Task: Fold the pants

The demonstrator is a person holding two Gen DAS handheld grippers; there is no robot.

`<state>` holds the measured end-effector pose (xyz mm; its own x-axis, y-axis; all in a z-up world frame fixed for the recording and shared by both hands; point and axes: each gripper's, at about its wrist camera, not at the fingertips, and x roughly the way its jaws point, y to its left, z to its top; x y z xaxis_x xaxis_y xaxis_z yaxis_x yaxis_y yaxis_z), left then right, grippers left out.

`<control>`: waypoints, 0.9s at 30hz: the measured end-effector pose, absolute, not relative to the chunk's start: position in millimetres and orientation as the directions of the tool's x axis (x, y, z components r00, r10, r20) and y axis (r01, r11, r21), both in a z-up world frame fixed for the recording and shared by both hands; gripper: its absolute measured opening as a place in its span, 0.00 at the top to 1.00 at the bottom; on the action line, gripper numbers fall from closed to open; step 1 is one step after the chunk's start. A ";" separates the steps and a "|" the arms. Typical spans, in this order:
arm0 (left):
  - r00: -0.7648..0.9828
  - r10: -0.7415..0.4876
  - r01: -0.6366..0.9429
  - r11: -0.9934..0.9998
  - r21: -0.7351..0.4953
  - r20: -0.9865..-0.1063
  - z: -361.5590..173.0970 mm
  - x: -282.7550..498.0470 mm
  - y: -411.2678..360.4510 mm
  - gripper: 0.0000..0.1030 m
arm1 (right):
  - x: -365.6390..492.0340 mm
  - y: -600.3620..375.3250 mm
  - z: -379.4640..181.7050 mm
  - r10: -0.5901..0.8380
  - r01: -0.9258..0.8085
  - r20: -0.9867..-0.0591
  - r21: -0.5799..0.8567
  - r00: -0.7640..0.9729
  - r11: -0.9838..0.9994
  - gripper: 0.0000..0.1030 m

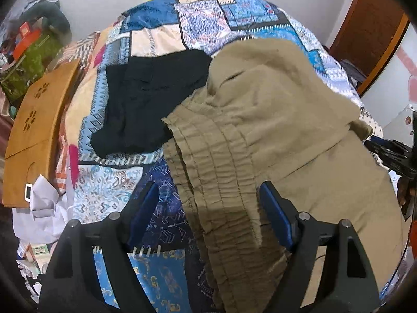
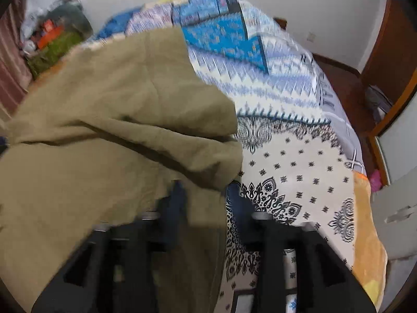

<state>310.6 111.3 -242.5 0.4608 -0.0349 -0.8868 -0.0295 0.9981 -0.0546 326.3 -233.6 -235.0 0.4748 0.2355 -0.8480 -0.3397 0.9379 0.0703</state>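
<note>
Khaki pants [image 1: 273, 120] lie bunched on a patterned bedspread [image 1: 109, 190]. Their gathered elastic waistband [image 1: 216, 182] runs toward me between the fingers of my left gripper [image 1: 208, 203], which is open, with blue pads on either side of it. In the right wrist view the same pants [image 2: 109, 130] fill the left half, folded over in layers. My right gripper [image 2: 208, 203] is open, its left finger [image 2: 177, 203] over the cloth edge and its right finger [image 2: 239, 206] over the bedspread [image 2: 299, 161]. That view is blurred.
A folded black garment [image 1: 148, 101] lies on the bed left of the khaki pants. A wooden lap table [image 1: 34, 130] and white cloth [image 1: 44, 208] sit at the bed's left edge. Clutter [image 1: 34, 47] is at the far left. A wooden door [image 1: 372, 26] stands at the right.
</note>
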 end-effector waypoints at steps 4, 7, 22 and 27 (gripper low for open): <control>0.478 -0.050 -0.038 0.996 -0.078 -0.877 -236.1 316.0 113.0 0.14 | 313.9 -240.9 -204.9 0.254 -0.352 -0.768 0.040 0.588 0.935 0.30; 0.470 -0.041 -0.046 0.996 -0.071 -0.881 -237.7 328.0 114.3 0.13 | 325.4 -246.0 -189.0 0.260 -0.334 -0.720 0.041 0.644 0.942 0.27; 0.469 -0.067 -0.038 0.995 -0.096 -0.880 -259.8 354.6 113.1 0.25 | 403.4 -221.7 -260.6 0.383 -0.285 -0.820 0.280 0.425 0.917 0.44; 0.527 0.064 -0.062 0.997 0.037 -0.847 -254.4 352.1 101.2 0.44 | 397.0 -196.5 -266.1 0.221 -0.323 -0.866 0.074 0.449 0.944 0.84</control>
<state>352.1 101.2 -254.4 0.5274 0.0643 -0.8472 -0.0622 0.9974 0.0370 397.0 -196.5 -266.1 0.4487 0.2210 -0.8659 -0.3228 0.9436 0.0736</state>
